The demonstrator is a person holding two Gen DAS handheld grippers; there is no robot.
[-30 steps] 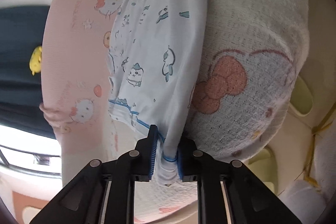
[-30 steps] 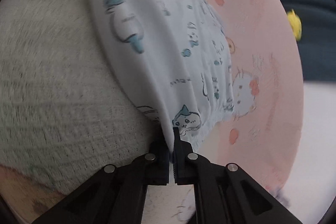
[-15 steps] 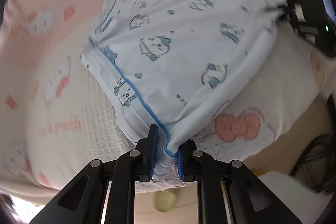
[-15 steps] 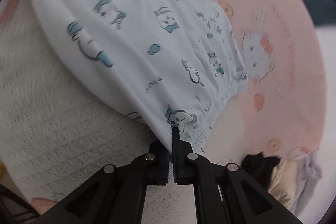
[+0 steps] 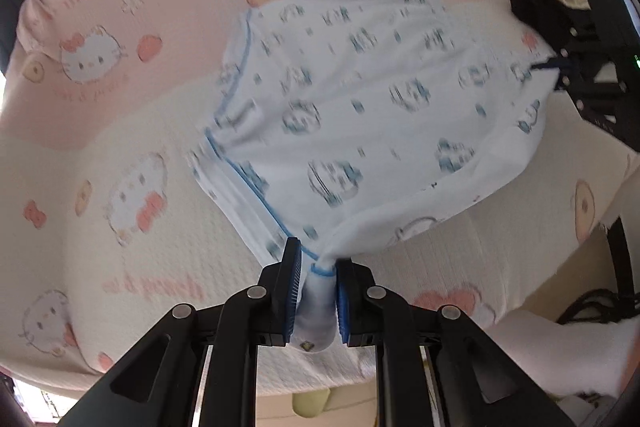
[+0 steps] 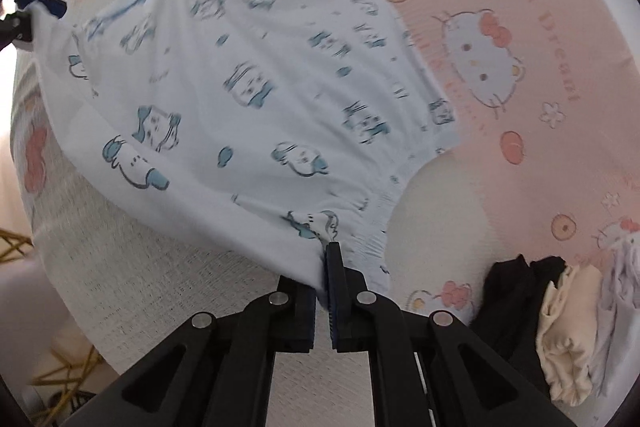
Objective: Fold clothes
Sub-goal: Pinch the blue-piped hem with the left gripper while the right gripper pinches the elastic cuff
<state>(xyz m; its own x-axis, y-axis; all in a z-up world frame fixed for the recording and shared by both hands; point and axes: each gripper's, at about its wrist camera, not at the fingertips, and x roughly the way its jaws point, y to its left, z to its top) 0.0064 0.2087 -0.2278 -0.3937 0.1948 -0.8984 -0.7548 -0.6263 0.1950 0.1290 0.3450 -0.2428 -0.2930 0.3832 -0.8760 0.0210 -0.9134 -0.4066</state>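
A pair of light blue shorts (image 5: 360, 115) with cartoon prints and blue piping is held stretched over the bed, its far part resting on the sheet. My left gripper (image 5: 318, 269) is shut on a bunched hem corner of the shorts. My right gripper (image 6: 324, 267) is shut on the elastic waistband corner of the same shorts (image 6: 248, 99). In the left wrist view the right gripper (image 5: 560, 73) shows at the far right, clamped on the garment. In the right wrist view the left gripper (image 6: 36, 3) shows at the far left edge.
The bed carries a pink and cream Hello Kitty sheet (image 5: 120, 7). A pile of other clothes, black (image 6: 508, 291), cream (image 6: 568, 331) and white, lies at the right. The bed's near edge drops to the floor (image 6: 60, 367) with yellow cord.
Both grippers have swung round with the shorts, which went from hanging narrow to spread wide and lower over the bed. The clothes pile has come into view.
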